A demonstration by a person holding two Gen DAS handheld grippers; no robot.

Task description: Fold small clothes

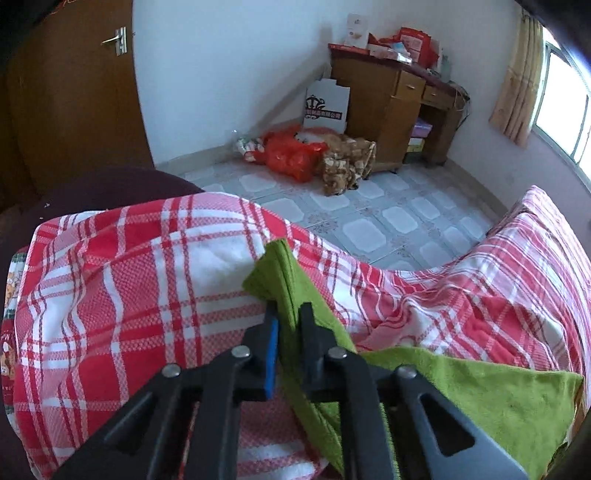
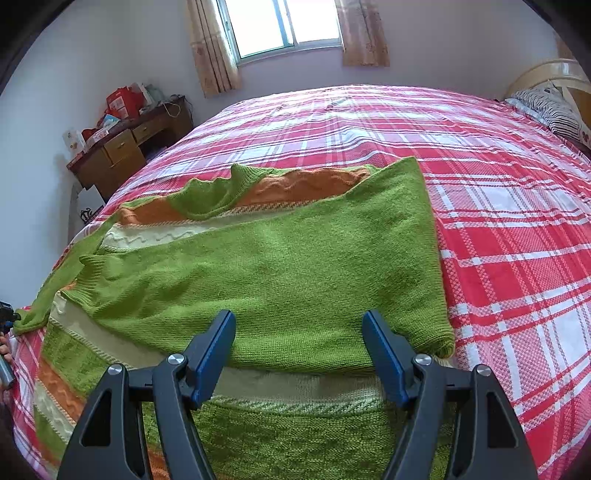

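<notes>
1. On the bed (image 2: 498, 192), covered in a red-and-white plaid sheet, lies 1 green knit sweater (image 2: 280, 266) with orange and cream stripes, spread near the foot-side edge.
2. Left tool (image 1: 290, 314): jaws drawn narrow and clamped on a green sleeve (image 1: 273, 273) of the sweater, near its cuff at the corner of the bed; in the right wrist view this sleeve trails off toward the left edge of the picture.
3. Right tool (image 2: 299, 325): jaws spread wide, holding nothing, poised just above the sweater's lower body.
4. Progress, as judged: 1 side panel appears already folded across the body, its plain green face uppermost and its edge running straight down the right side. The held sleeve is not yet laid over, and the final fold of hem toward collar (image 2: 218, 192) looks undone; roughly the 1st third seems complete.
5. Count: 1 sweater, 2 tools, 1 bed, 1 striped pillow (image 2: 554, 110) at the far corner; no 2nd garment is visible on the sheet.
6. Beyond the bed: 1 wooden desk (image 1: 399, 110) with clutter on top, 1 window (image 2: 280, 26).
</notes>
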